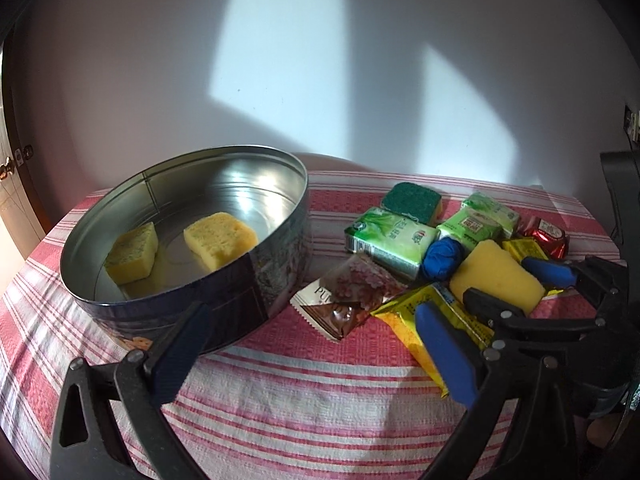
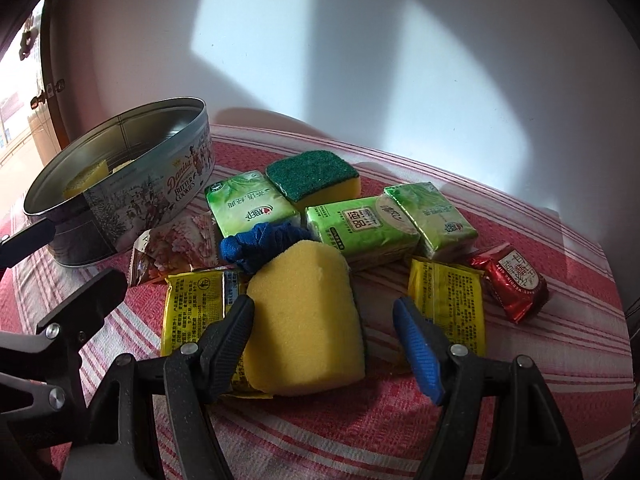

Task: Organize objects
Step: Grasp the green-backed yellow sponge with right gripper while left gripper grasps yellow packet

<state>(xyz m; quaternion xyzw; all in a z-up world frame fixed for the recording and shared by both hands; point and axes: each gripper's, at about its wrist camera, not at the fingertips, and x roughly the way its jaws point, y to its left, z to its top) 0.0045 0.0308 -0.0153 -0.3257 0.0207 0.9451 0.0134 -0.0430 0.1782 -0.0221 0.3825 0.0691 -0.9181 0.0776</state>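
Right gripper [image 2: 324, 340]: jaws wide apart, holding nothing, straddling the yellow sponge [image 2: 306, 320]; left pad nearly touching, right pad clear of it. We judge we should centre, then close across the foam, sparing the yellow sachet [image 2: 192, 308] beneath.

Left gripper [image 1: 312, 350]: jaws spread, empty.

Cookie tin [image 2: 160, 200]: beyond the jaws, leftward, two sponges inside.

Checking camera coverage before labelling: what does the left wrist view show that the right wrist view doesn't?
Left wrist only: the tin's floor, with two sponges lying in it. Right wrist only: the "Danisa Butter Cookies" lettering on the tin's side. Both: the tin, the right tool open around the yellow sponge, the green tissue packs and the striped cloth.
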